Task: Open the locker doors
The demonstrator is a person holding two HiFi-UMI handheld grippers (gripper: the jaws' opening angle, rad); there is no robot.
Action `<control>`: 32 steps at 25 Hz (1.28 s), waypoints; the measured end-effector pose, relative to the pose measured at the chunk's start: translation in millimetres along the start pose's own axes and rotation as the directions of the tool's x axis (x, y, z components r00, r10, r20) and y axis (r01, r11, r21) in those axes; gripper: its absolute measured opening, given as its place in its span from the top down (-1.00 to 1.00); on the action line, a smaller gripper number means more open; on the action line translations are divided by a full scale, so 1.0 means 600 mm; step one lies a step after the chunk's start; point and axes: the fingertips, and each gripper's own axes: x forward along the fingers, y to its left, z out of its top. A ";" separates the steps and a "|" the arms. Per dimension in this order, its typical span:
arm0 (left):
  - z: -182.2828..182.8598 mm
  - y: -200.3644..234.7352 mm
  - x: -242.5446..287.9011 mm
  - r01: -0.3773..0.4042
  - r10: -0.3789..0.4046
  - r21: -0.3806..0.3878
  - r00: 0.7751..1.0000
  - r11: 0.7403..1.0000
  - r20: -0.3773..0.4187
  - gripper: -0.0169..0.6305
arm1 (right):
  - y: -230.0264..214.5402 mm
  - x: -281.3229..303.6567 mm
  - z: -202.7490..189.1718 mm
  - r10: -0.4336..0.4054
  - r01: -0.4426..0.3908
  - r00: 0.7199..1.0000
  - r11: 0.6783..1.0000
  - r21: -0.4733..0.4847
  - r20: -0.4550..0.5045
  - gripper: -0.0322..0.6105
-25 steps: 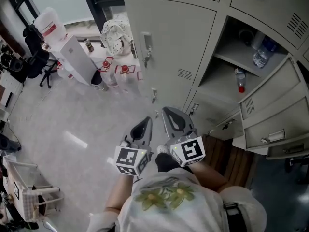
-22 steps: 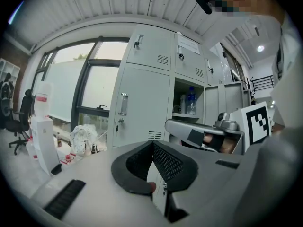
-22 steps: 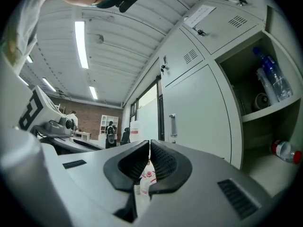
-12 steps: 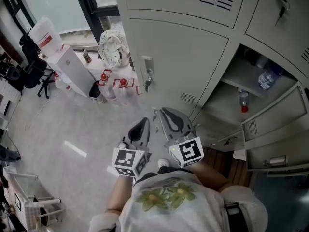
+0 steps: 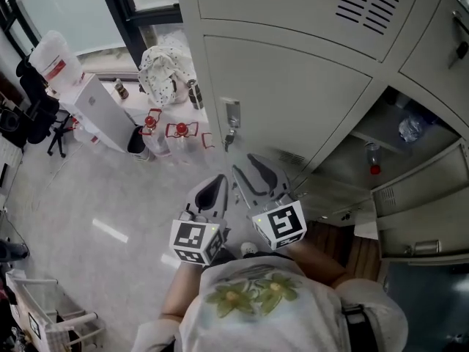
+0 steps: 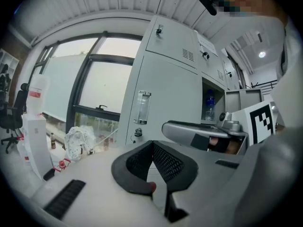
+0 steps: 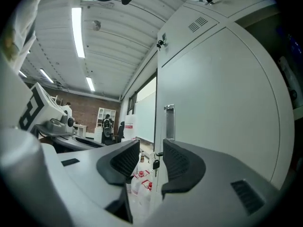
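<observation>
Before locker door [image 5: 293,101], left claw [image 5: 215,189] level.

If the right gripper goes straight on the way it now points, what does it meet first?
Probably the key hanging in the lock of the closed locker door, just below its handle. The right gripper, whose jaws have just been opening, holds nothing; depth is unclear.

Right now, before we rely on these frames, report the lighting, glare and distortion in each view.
Head view: even daylight, a bright glare streak on the floor, and the locker door has edges bowed by the wide lens. Left gripper view: strong fisheye with dark corners, and the window is washed out. Right gripper view: fisheye too, the ceiling strip light is blown white, and the door bulges outward.
</observation>
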 end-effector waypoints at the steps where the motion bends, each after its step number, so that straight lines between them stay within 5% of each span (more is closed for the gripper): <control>1: 0.005 0.006 0.005 0.015 -0.015 0.011 1.000 1.000 -0.003 0.86 | -0.001 0.008 0.001 -0.014 0.014 1.000 1.000 0.005 -0.006 0.44; 15: 0.044 0.072 0.029 0.163 -0.162 0.053 0.987 0.985 -0.020 0.86 | -0.022 0.096 0.023 -0.198 0.199 0.980 0.980 0.019 -0.013 0.35; 32: 0.048 0.121 0.019 0.203 -0.202 0.030 0.979 0.979 -0.018 0.86 | -0.038 0.170 0.020 -0.289 0.290 0.954 0.957 -0.008 -0.078 0.28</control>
